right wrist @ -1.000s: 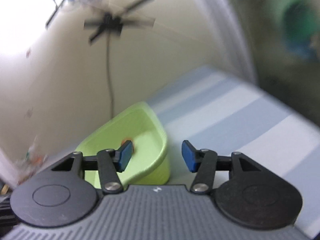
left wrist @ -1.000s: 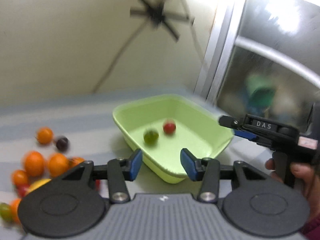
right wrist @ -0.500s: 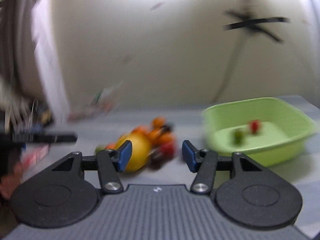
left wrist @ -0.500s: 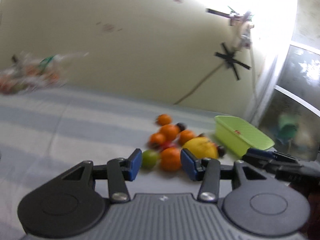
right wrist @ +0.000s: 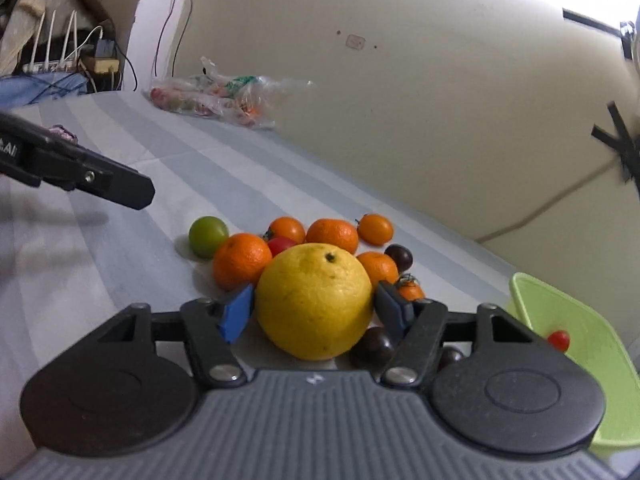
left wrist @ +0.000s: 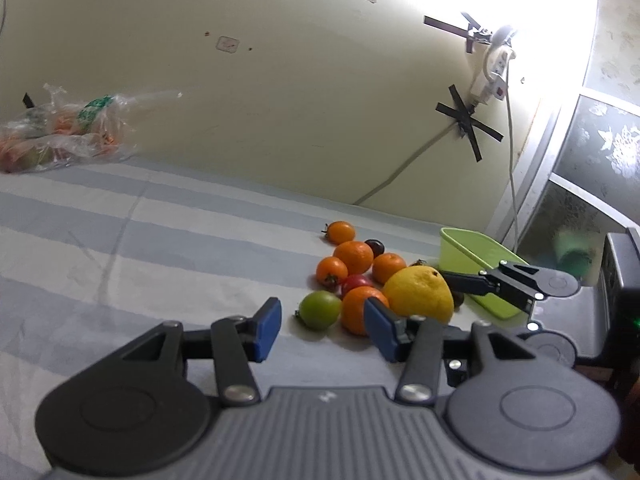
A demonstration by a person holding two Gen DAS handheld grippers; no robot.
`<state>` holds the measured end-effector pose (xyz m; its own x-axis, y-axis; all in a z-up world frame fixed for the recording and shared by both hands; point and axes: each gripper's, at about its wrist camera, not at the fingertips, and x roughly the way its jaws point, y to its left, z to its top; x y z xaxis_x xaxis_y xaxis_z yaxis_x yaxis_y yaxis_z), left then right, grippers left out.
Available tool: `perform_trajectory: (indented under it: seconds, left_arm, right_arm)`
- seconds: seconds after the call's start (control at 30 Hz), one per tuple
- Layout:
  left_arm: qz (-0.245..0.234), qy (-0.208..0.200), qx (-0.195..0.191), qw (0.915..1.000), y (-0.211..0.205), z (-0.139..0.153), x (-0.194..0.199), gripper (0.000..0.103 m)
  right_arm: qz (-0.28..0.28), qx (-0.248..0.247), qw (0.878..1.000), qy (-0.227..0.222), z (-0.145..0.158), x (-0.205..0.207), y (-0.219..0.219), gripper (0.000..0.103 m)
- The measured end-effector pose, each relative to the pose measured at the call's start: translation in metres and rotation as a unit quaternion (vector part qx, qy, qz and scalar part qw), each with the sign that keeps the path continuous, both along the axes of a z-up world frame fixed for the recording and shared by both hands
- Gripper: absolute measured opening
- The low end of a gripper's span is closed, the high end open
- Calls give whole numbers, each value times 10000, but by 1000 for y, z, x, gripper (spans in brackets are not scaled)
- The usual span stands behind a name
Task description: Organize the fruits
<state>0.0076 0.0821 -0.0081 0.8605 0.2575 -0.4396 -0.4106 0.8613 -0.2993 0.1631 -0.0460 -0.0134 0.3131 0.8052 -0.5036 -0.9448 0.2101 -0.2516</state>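
right gripper: jaws open around large yellow citrus fruit in fruit pile, contact unclear | left gripper: jaws open, empty, near small green tomato | lime-green plastic tub: right of pile

Big yellow citrus sits stem-end up at the near edge of the fruit pile. Mandarins and a green tomato lie behind it, dark plums just beside it, green tub off right holding one red tomato.

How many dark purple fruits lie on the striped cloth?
3 dark purple fruits: one at the pile's far right, one beside the yellow fruit, one partly behind the right gripper. More may be hidden.
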Motion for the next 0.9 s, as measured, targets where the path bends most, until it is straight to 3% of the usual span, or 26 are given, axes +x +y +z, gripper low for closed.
perform_trajectory:
  seconds: [0.2, 0.47, 0.57, 0.7, 0.9]
  left_arm:
    - [-462, 249, 588, 9969, -18, 4, 21, 51]
    - [-1008, 787, 1833, 9747, -41, -6, 81, 51]
    - [-954, 1060, 1829, 9727, -35, -12, 92, 51]
    - [-969, 1078, 1843, 9721, -33, -13, 88, 51]
    - [-954, 1109, 1887, 9711, -40, -11, 89, 51]
  right_arm:
    - [-43, 385, 9984, 407, 11, -7, -51, 66]
    - [-492, 414, 9924, 1049, -1, 0, -96, 66]
    - [-505, 509, 9920, 1043, -4, -4, -98, 67]
    - [-456, 644, 9922, 961, -8, -7, -100, 68]
    - [-394, 478, 9900, 1268, -9, 0, -98, 69]
